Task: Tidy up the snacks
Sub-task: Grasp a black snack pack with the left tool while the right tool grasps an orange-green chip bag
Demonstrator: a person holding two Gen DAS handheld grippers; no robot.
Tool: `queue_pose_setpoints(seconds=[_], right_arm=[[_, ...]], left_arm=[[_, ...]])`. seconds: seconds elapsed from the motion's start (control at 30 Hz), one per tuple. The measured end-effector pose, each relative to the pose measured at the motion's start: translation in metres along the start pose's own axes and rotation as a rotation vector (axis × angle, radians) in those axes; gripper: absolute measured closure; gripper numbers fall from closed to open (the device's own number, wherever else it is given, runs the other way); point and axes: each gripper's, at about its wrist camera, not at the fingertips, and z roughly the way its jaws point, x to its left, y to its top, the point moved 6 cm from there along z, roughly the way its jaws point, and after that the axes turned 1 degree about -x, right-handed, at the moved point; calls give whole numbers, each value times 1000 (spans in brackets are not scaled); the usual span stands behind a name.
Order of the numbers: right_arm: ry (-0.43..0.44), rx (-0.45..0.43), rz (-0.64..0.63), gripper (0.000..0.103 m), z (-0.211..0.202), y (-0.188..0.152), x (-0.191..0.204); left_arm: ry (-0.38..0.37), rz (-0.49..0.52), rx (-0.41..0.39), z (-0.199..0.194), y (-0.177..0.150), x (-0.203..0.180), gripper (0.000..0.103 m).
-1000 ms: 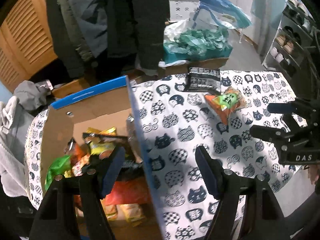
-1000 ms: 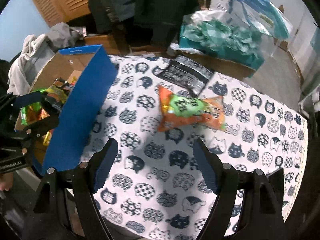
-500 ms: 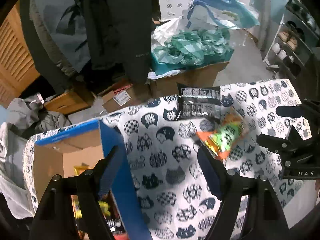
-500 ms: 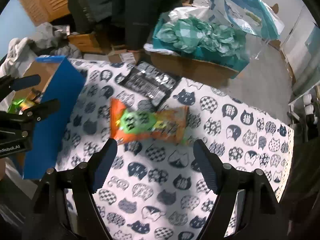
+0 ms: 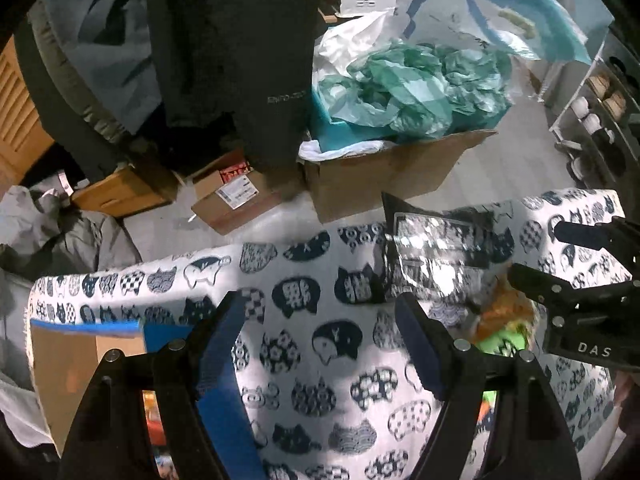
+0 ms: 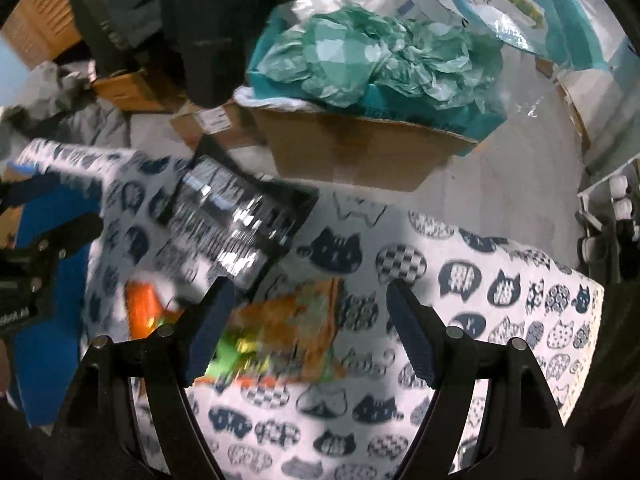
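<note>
Seemingly right claw [image 6: 306,330] gapes over blurred orange packet [image 6: 288,320] near tablecloth's [image 6: 500,288] edge.

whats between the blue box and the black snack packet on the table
Only bare cat-print tablecloth lies between the blue box and the black snack packet, seen in the left wrist view.

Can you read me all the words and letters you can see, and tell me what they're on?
"DAS": white letters on the right tongs, seen from the left camera.
Grey print on the dark hanging coat: too blurred to read.
Sticker on the small cardboard box: too small.
Shiny black snack packet: print blurred.
Orange-green snack bag: blurred.
</note>
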Motion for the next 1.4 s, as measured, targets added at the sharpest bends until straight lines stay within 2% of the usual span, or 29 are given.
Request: queue_pose_setpoints(seconds=[0.37,0.53,0.73,0.97,1.23,1.4], right_arm=[[-63,-51,46,24,19,46,-7],[-84,-10,15,24,39,50,-4],[-85,54,-20,24,51,27,7],[-44,97,-67,24,48,-19,32],[-42,118,-145,24,40,-64,57],[-46,121,-163,24,32,-91,60]], left_arm=[[20,-15,19,26,35,-4,24],[26,-3,44,38,29,-1,24],[-9,-38,76,39,15,3,24],[-43,-45,116,28,-10,-2,24],[-73,-91,153,17,-49,-6,24],[-86,-95,168,11,-67,-14,24]])
